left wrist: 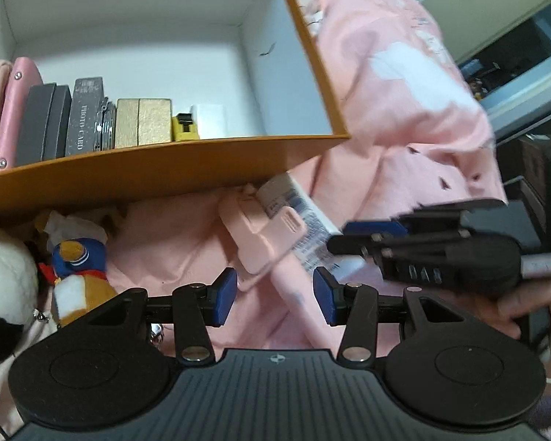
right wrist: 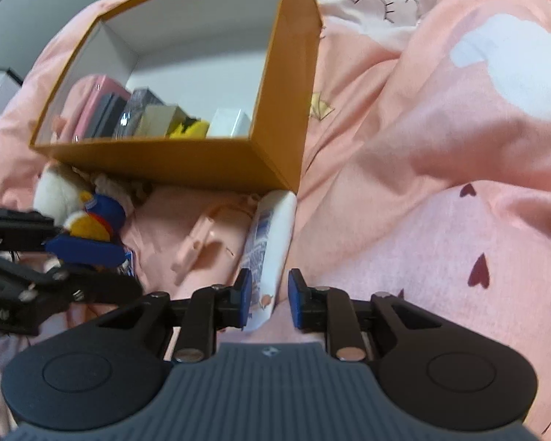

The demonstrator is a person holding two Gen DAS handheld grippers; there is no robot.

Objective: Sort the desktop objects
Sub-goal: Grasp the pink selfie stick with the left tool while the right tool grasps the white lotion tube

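The box (right wrist: 216, 154), upper left of the right wrist view, already holds a row of small items along its near wall, so the sorting looks partly done. Left on the bed below it are the tube (right wrist: 272, 242), a pink case (right wrist: 198, 246) and plush toys (right wrist: 88, 217). The right gripper (right wrist: 269, 297) has narrowly parted jaws astride the tube's lower end, not yet closed; the left gripper (left wrist: 274, 299) hangs wide and empty.
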